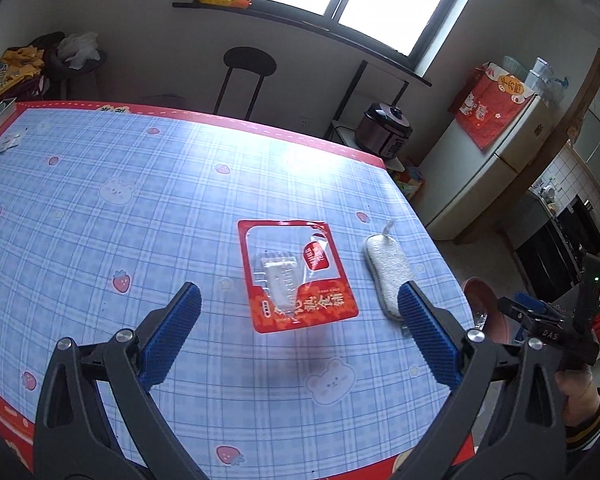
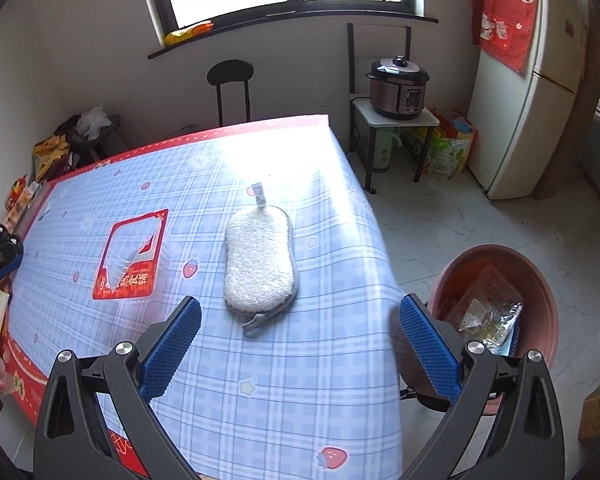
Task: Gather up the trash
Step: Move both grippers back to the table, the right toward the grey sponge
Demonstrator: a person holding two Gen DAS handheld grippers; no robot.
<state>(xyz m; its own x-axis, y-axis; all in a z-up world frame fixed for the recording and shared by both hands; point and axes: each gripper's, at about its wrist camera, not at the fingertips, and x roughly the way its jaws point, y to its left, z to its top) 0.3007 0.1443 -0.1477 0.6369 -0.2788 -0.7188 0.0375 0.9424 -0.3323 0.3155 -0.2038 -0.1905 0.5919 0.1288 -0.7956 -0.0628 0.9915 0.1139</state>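
A red and clear empty snack wrapper [image 1: 296,276] lies flat on the blue checked tablecloth [image 1: 140,208], just beyond my open, empty left gripper [image 1: 300,312]. The wrapper also shows in the right wrist view [image 2: 130,256], to the left. A white sponge pad [image 2: 258,260] lies ahead of my open, empty right gripper [image 2: 300,324]; it also shows in the left wrist view [image 1: 388,272]. A pink basin [image 2: 540,280] holding crumpled wrappers stands on the floor beside the table's right edge.
A small scrap of paper [image 1: 10,142] lies near the table's far left corner. A black stool [image 2: 232,88] stands behind the table. A rice cooker [image 2: 400,88] sits on a small stand, beside a fridge [image 2: 532,92]. Bags pile at the far left [image 2: 52,152].
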